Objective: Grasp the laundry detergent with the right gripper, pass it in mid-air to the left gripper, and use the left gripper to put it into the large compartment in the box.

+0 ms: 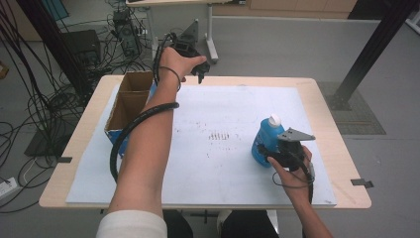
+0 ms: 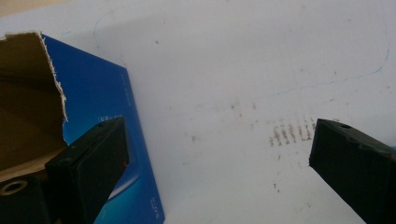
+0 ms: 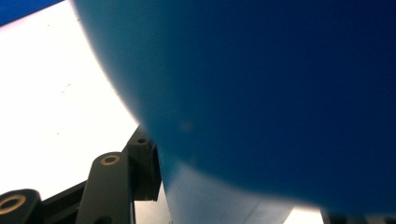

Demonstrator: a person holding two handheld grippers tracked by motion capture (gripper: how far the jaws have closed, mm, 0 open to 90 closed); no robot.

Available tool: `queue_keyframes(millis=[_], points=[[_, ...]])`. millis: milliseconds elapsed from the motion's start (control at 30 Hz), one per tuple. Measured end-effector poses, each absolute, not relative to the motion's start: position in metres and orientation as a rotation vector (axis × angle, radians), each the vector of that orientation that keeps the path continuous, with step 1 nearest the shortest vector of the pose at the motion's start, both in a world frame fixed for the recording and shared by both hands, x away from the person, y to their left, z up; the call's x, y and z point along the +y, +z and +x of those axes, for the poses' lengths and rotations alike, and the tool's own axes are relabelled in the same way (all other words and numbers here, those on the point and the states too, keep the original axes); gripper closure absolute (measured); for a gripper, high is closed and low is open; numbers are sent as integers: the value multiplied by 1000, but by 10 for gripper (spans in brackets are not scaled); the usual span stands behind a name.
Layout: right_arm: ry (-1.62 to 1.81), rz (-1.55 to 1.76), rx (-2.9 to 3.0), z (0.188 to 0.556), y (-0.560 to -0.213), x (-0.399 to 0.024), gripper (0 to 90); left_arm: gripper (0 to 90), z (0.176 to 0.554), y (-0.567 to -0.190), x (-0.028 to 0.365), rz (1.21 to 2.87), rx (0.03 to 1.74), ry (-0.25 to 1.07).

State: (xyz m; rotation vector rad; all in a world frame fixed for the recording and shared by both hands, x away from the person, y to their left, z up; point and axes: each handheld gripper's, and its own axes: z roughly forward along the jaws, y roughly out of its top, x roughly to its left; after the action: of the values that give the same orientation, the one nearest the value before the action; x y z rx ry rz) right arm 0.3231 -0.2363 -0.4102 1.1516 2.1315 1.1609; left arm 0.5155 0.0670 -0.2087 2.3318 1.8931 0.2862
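A blue bottle (image 1: 266, 135) with a white cap stands on the white sheet (image 1: 223, 139) at the right of the table. My right gripper (image 1: 267, 153) is shut on its lower body from the near side. In the right gripper view the blue bottle (image 3: 261, 93) sits tight against the lens, with one black finger (image 3: 144, 170) beside it. My left gripper (image 1: 198, 69) hangs over the table's far edge, just right of an open cardboard box (image 1: 130, 101). In the left gripper view my left gripper (image 2: 219, 158) stands wide open with nothing between its fingers, above the sheet and the box's blue side (image 2: 102, 102).
The box has blue outer walls and a brown inside split into two compartments, at the table's left. Faint brown marks (image 1: 218, 135) dot the middle of the sheet. Cables and equipment (image 1: 89, 44) lie on the floor beyond the far left corner; a black post (image 1: 371, 49) rises at the far right.
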Motion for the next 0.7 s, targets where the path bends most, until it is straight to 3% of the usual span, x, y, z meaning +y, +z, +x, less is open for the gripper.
queue_keyframes(millis=[700], points=[[1158,1157,2137,324,-409,-237,438,55,514,-205,66,2334,1890,297]])
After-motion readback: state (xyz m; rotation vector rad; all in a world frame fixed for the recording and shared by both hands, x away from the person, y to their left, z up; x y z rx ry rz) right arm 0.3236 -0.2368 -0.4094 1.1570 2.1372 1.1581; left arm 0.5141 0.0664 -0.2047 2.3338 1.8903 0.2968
